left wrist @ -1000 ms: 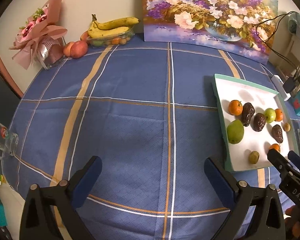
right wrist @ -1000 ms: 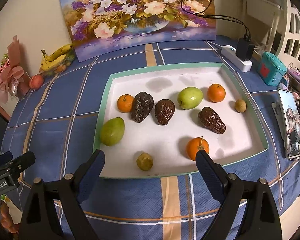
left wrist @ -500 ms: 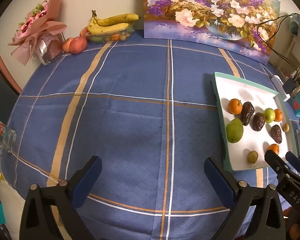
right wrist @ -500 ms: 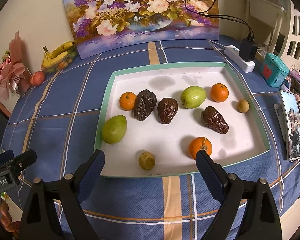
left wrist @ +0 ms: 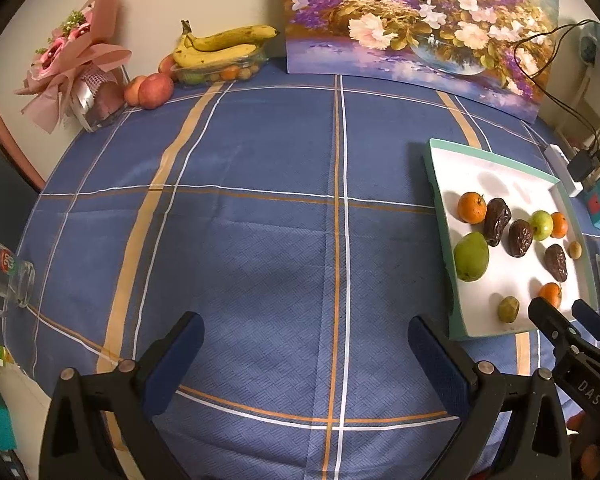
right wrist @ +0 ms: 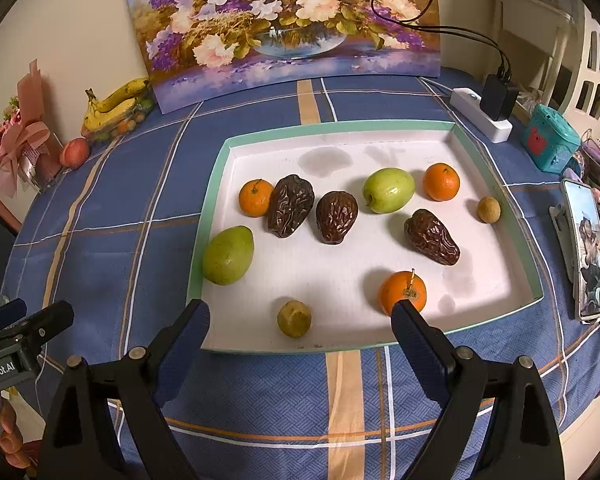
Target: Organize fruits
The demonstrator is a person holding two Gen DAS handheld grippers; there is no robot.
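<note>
A white tray with a teal rim (right wrist: 215,168) (left wrist: 434,168) lies on the blue plaid tablecloth. It holds three oranges (right wrist: 404,290), three dark wrinkled fruits (right wrist: 291,205), a green mango (right wrist: 228,255), a green apple (right wrist: 388,190) and two small brownish fruits (right wrist: 294,318). My right gripper (right wrist: 300,334) is open and empty just before the tray's near edge. My left gripper (left wrist: 306,346) is open and empty over bare cloth left of the tray.
Bananas on a fruit container (left wrist: 219,46), peaches (left wrist: 153,90) and a pink bouquet (left wrist: 75,76) stand at the back left. A flower painting (right wrist: 283,24) leans on the wall. A power strip (right wrist: 482,120), teal box (right wrist: 550,142), phone (right wrist: 588,244) and glass mug (left wrist: 3,276) line the edges.
Both grippers have drawn back slightly, so the tray and table look a little farther away. Both stay open and empty. No fruit has moved.
</note>
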